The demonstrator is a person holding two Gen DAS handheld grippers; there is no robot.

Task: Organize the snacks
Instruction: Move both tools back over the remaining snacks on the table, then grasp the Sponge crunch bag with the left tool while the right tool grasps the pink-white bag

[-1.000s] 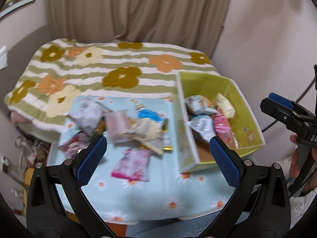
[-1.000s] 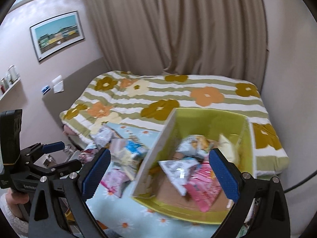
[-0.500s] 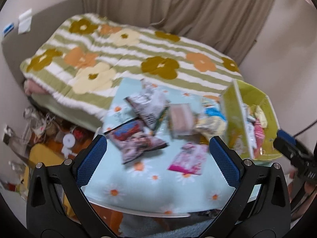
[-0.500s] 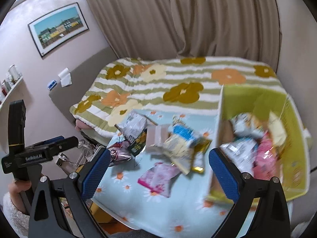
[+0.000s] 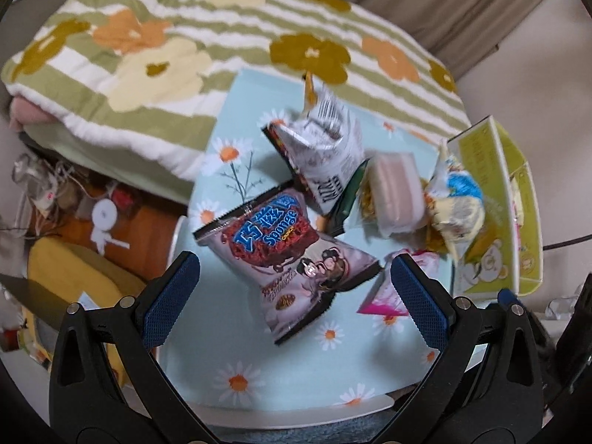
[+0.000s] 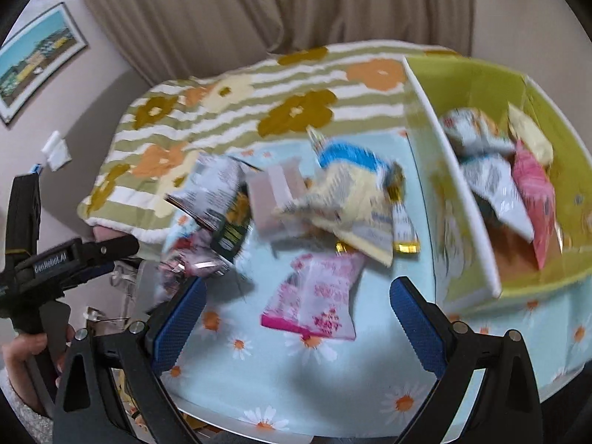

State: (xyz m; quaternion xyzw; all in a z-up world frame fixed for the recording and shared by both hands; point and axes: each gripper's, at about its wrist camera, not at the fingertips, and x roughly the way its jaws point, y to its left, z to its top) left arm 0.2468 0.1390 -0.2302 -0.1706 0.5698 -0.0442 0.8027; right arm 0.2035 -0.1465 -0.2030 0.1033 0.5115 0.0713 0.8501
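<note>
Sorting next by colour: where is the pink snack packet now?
In the right wrist view the pink snack packet lies on the daisy tablecloth, left of the green box.

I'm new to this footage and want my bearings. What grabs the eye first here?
A heap of snack bags on the daisy-print table, the purple Sponge bag nearest the open left tool. At the table's right sits a green box already holding several packets. The open right tool frames a pink packet.
</note>
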